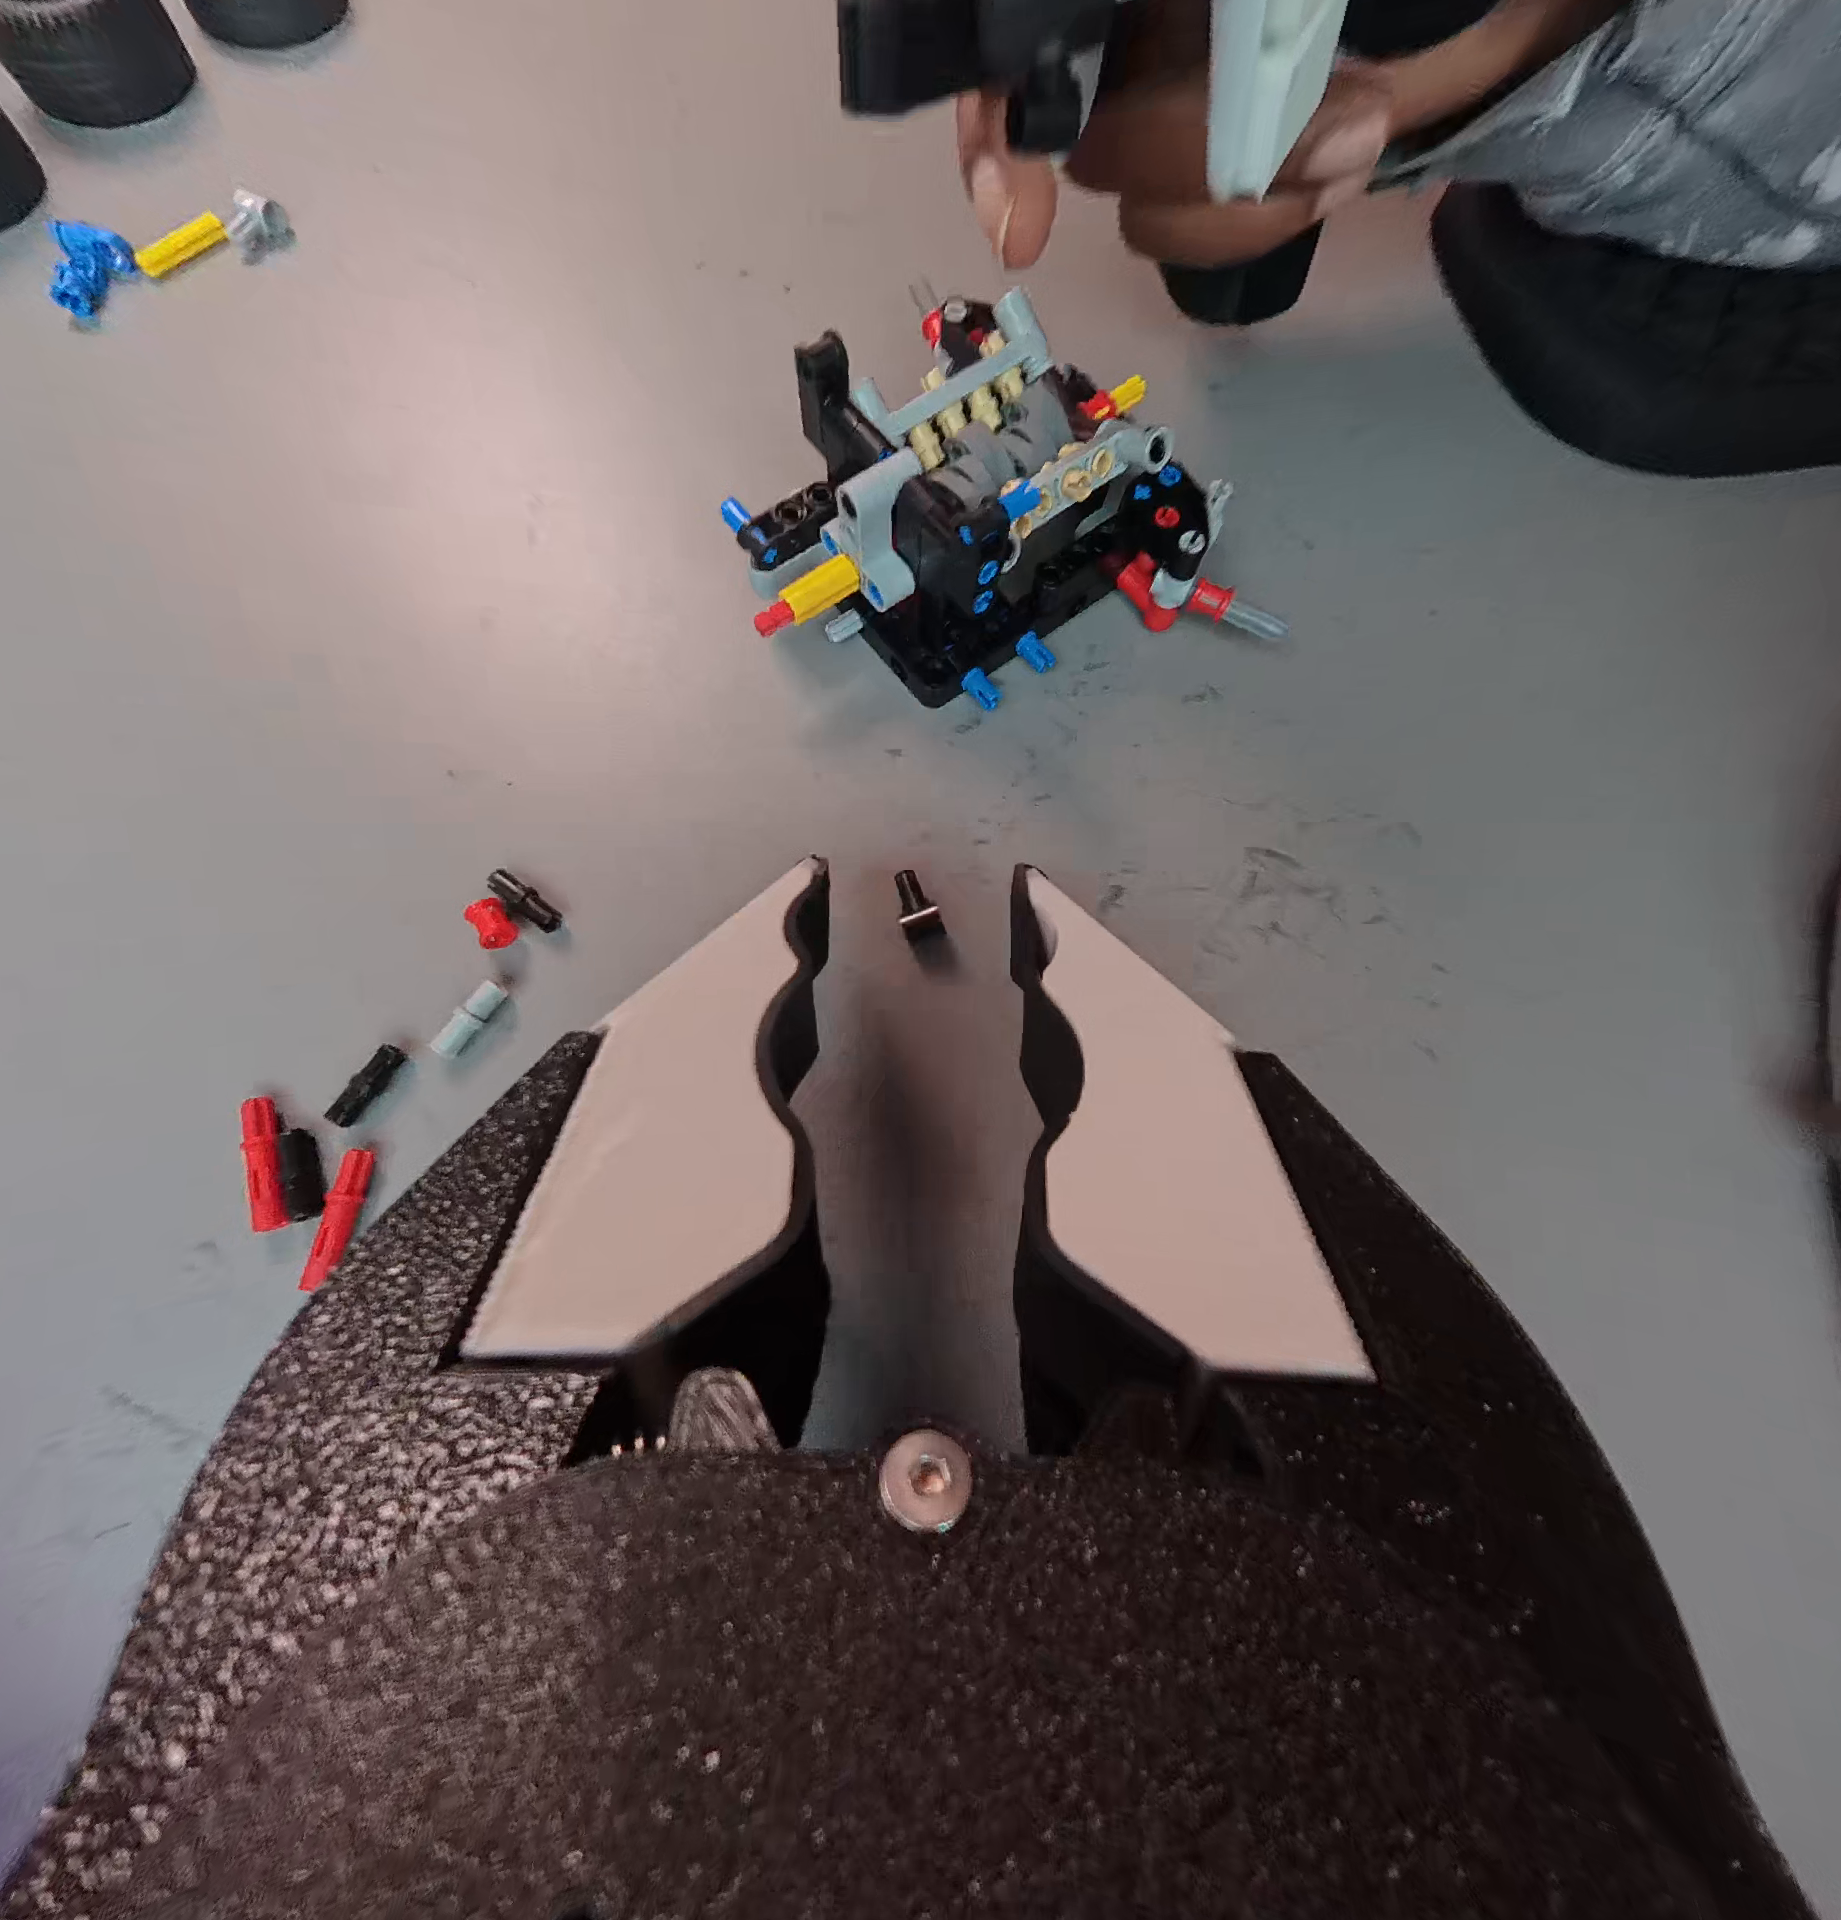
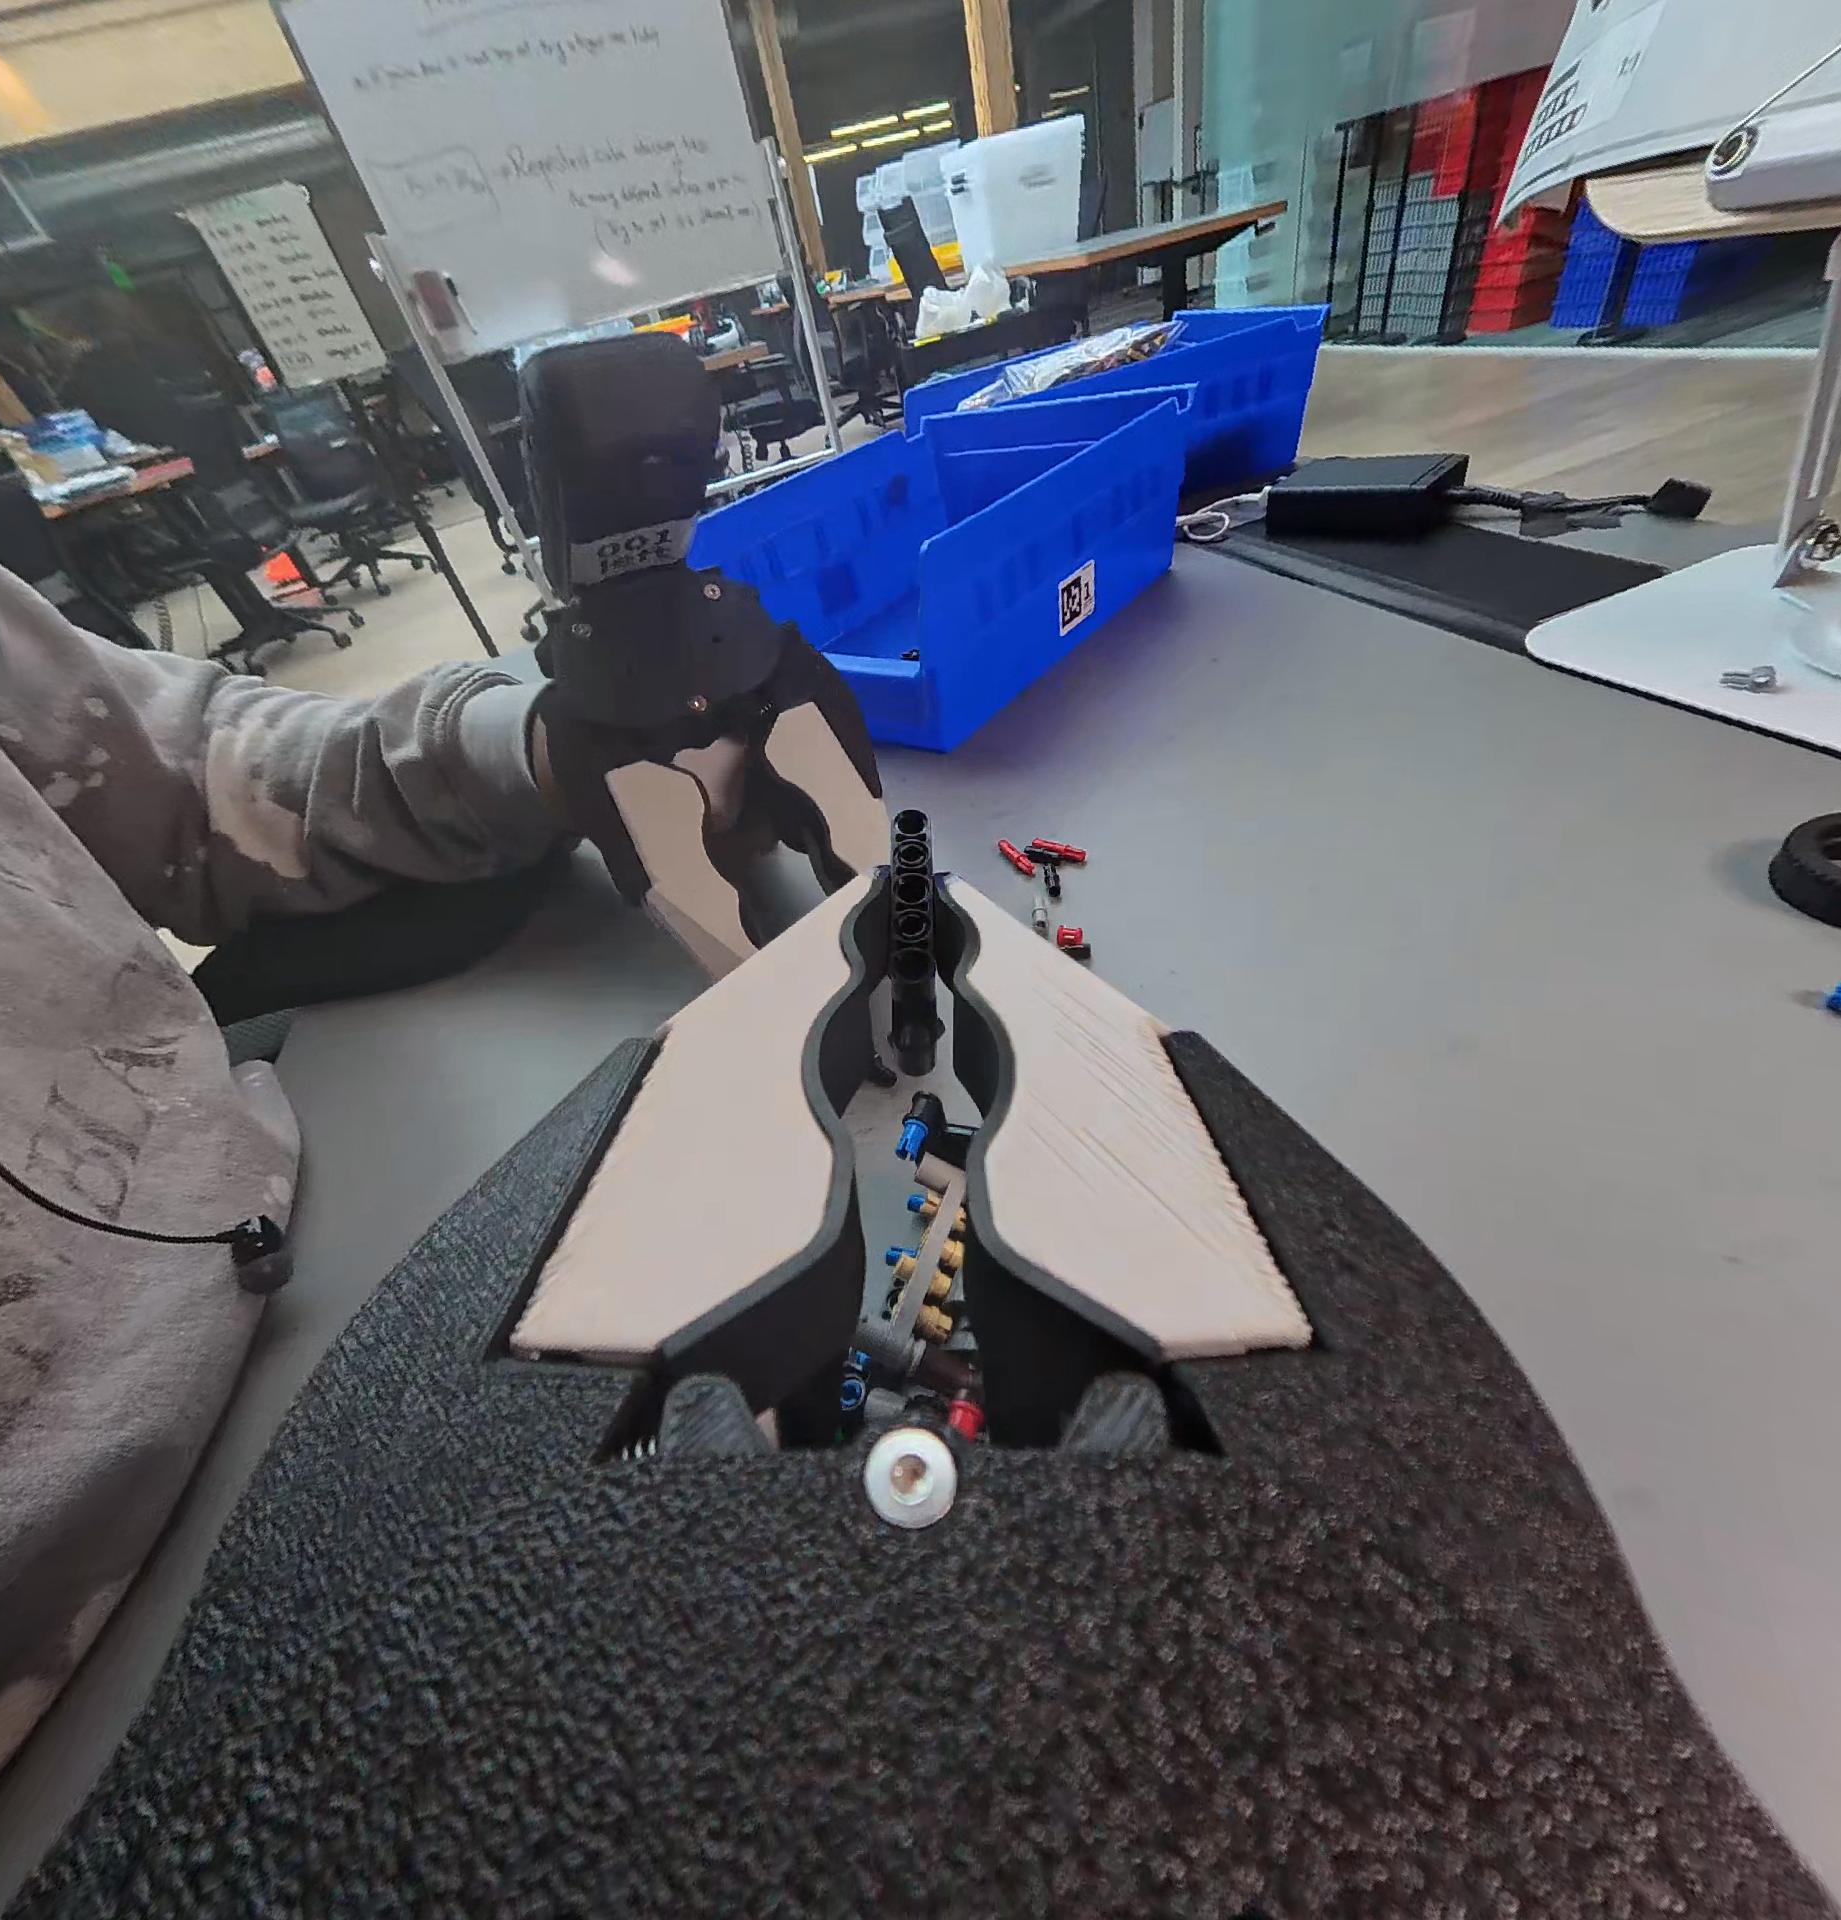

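My left gripper [image 1: 921, 883] is open and low over the grey table [image 1: 376, 623]. A small black pin [image 1: 916, 914] lies on the table between its fingertips, touching neither. A black, grey and tan brick assembly [image 1: 989, 509] with blue, red and yellow pins stands beyond it. My right gripper [image 2: 911, 883] is shut on a black beam with holes [image 2: 913, 935], held upright above the assembly [image 2: 931, 1247], which shows through the gap between the fingers. The left gripper [image 2: 750, 883] also shows in the right wrist view, to the left of the beam.
Loose red, black and grey pins [image 1: 313, 1174] lie left of my left gripper. A blue, yellow and grey piece [image 1: 168, 244] and black cylinders [image 1: 95, 52] are at the far left. Blue bins [image 2: 999, 551], a black tyre [image 2: 1830, 862] and a white stand base [image 2: 1705, 644] sit on the table. The tips of one gripper are about 11 cm away from the tips of the other.
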A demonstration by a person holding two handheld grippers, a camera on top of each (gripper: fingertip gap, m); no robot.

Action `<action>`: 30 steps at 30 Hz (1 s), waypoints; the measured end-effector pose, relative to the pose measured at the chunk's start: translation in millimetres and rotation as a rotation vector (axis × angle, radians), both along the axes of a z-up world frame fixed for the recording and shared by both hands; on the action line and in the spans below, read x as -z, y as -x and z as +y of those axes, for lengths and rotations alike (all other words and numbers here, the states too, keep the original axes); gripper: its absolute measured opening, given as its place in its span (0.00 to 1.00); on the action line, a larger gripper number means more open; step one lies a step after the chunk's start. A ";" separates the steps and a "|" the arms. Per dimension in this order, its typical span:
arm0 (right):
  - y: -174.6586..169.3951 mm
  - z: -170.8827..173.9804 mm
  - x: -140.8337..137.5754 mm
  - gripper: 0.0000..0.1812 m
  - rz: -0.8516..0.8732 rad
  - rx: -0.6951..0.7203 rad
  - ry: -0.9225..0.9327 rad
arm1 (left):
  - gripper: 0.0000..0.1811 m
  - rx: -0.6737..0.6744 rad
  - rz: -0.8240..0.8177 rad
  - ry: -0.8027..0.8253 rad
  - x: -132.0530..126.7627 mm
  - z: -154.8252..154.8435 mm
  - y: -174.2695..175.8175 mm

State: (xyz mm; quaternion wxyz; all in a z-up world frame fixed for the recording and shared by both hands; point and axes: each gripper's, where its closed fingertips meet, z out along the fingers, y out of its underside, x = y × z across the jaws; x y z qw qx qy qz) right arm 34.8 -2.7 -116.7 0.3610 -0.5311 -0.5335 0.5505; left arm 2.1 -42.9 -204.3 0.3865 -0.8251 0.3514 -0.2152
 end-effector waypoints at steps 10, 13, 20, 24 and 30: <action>17.1 -19.6 -50.9 0.04 0.250 -0.093 0.559 | 0.16 0.015 -0.657 0.035 -87.6 -0.7 -36.7; 21.8 -23.5 -51.9 0.03 0.265 -0.089 0.592 | 0.15 0.015 -0.791 0.044 -107.7 1.4 -44.3; 24.7 -37.8 -48.9 0.04 0.242 -0.125 0.554 | 0.05 0.009 -0.798 0.025 -114.1 0.3 -42.8; 18.3 -45.0 -38.4 0.07 0.173 -0.187 0.408 | 0.05 0.031 -0.722 -0.006 -111.9 -5.5 -40.4; 13.2 -54.1 -33.3 0.04 0.139 -0.220 0.229 | 0.04 0.059 -0.674 -0.009 -108.4 -11.6 -39.8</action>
